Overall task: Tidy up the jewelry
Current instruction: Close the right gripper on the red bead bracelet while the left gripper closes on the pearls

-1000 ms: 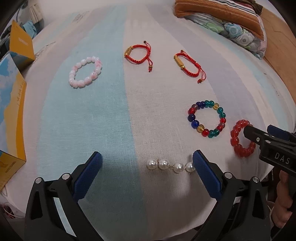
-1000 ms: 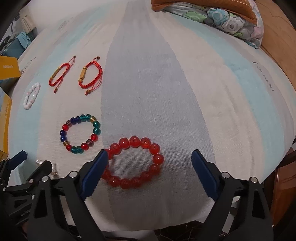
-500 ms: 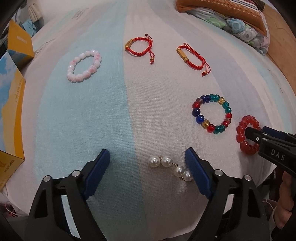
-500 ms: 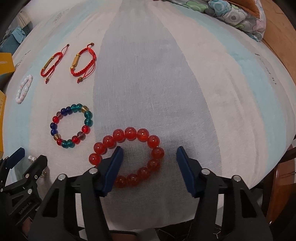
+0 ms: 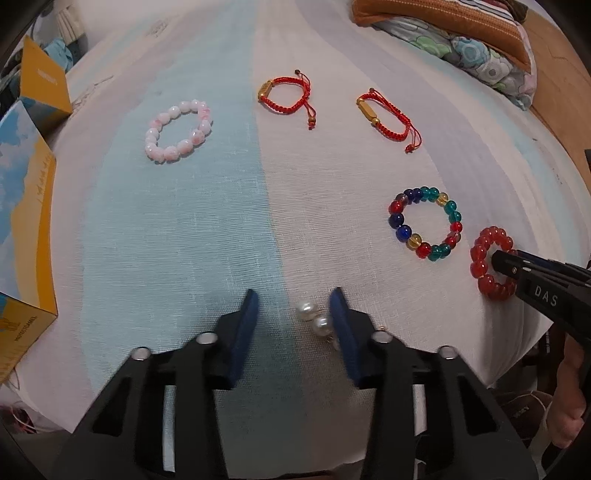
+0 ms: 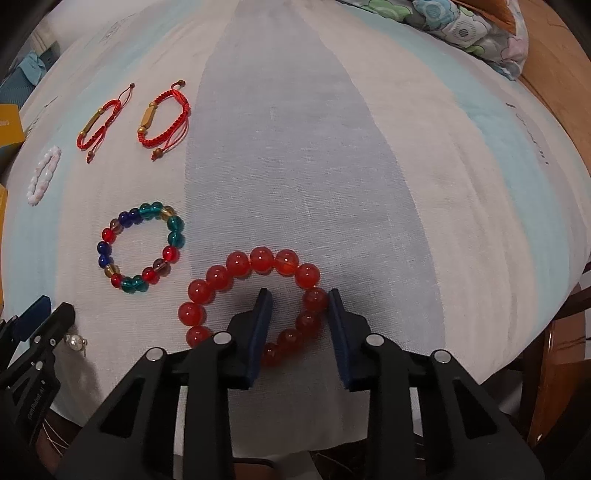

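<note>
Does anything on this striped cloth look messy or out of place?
Mostly no: the bracelets lie as neat separate rings. The odd one is the pearl piece at the near edge, bunched crookedly against one finger of the closing left gripper. The right gripper is closing across one side of the red bead bracelet.

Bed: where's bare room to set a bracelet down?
Free: the grey and blue stripes right of the red bead bracelet, up to the pillows; also below the pink bracelet. Crowded: around the multicolour bracelet and cord bracelets.
</note>
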### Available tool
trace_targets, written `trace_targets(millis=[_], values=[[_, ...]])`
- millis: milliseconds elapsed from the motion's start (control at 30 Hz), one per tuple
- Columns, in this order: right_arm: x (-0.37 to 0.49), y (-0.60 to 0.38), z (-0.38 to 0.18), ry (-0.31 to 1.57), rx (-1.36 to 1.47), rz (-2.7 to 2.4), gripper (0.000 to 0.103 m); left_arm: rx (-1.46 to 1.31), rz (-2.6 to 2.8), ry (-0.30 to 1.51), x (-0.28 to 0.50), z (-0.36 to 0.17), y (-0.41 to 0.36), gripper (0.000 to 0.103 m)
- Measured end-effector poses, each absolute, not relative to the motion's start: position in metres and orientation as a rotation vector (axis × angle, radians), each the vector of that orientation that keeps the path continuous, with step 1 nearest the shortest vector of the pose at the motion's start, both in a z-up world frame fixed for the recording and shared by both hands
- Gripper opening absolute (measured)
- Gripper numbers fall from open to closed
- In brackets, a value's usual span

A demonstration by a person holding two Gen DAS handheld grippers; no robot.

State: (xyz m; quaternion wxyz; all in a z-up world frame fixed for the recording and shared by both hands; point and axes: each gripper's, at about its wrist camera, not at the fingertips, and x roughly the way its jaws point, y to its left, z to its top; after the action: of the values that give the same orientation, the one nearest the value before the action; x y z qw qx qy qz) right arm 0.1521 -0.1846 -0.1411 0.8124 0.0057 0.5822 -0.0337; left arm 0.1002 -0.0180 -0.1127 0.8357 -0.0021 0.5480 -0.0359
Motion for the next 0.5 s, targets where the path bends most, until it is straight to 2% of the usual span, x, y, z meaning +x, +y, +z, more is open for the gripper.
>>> trace_targets(millis=[67,100,133,500], values=[[0.1512,-0.1842,-0.1412,1.242,0.011,-0.075,0.027,-0.006,-0.086,1.164,0.0997,-0.1121,-0.0179,0.019],[0.1514,-0.1854,-0.1411,1.242,0.011,-0.076,0.026,-0.004,-0.091,1.165,0.0996,-0.1124,-0.0181,0.017],[0.1514,-0.186,-0.1413,1.242,0.012,-0.077,0.025,-0.002,-0.097,1.166,0.0994,-0.1126,-0.0187,0.011],[0.1521,-0.1835,-0.1422,1.239,-0.003,-0.084,0.024,-0.005,-0.102,1.163,0.1001,-0.1129,-0.0164,0.011]])
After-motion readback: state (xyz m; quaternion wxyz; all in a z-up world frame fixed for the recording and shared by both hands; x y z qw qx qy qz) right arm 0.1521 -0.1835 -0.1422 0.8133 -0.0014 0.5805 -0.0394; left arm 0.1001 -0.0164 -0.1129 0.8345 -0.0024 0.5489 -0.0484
